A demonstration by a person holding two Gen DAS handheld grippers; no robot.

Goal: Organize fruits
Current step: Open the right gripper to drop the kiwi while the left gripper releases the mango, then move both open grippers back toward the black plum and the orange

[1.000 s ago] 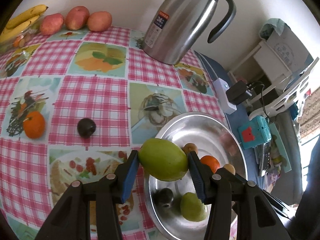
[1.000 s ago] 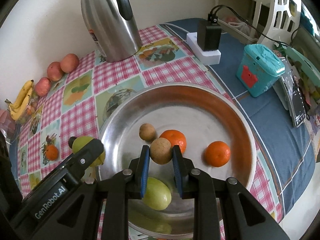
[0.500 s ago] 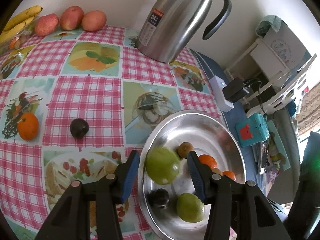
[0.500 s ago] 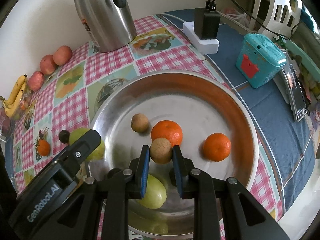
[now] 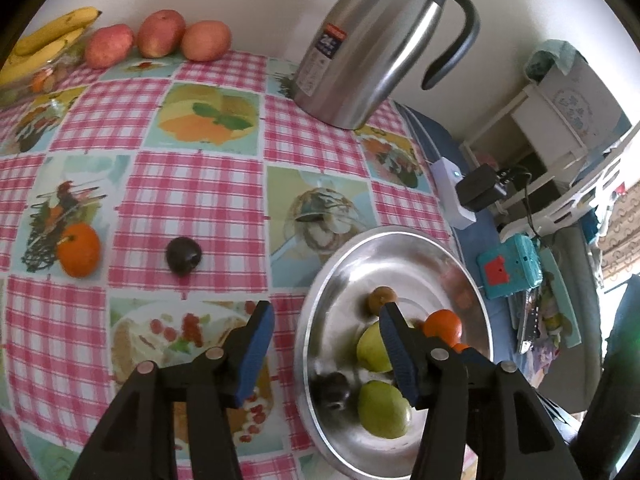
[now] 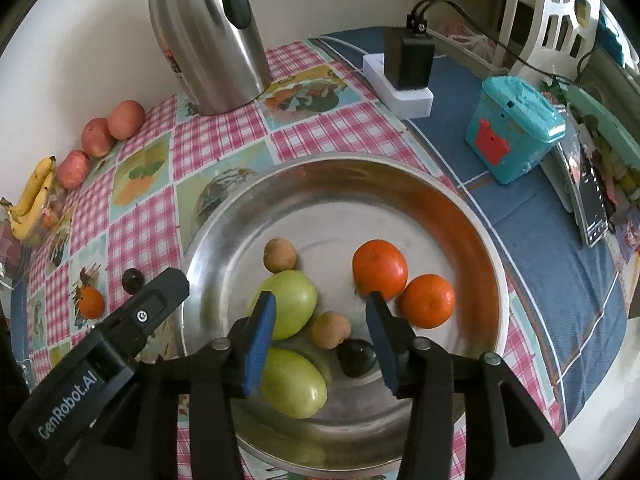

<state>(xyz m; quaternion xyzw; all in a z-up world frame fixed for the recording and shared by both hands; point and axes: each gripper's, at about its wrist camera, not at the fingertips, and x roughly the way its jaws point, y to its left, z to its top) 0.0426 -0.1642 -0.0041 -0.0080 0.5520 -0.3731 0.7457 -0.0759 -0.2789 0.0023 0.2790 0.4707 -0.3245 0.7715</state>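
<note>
A steel bowl (image 5: 362, 240) (image 6: 400, 168) sits on the checked tablecloth. In it lie two green fruits (image 6: 286, 304) (image 6: 294, 384), two oranges (image 6: 379, 269) (image 6: 427, 301), two small brown fruits (image 6: 280, 255) (image 6: 331, 330) and a dark plum (image 6: 356, 358). My right gripper (image 6: 322, 332) hangs over the bowl with its jaws opening; the nearer brown fruit lies loose between them, untouched. My left gripper (image 5: 328, 344) is at the bowl's left rim, jaws opening and empty, a green fruit (image 5: 372, 348) just past its right finger. On the cloth remain a dark plum (image 5: 183, 255) and an orange (image 5: 79, 250).
A steel kettle (image 5: 376, 48) stands behind the bowl. Three apples (image 5: 160, 38) and bananas (image 5: 44, 42) line the far wall. To the right are a power strip with adapter (image 6: 406, 68), a teal box (image 6: 512, 128) and a phone (image 6: 592, 196).
The left gripper let go of the green fruit, which now lies in the bowl. The right gripper opened and released the small brown fruit, now resting by the dark plum.
</note>
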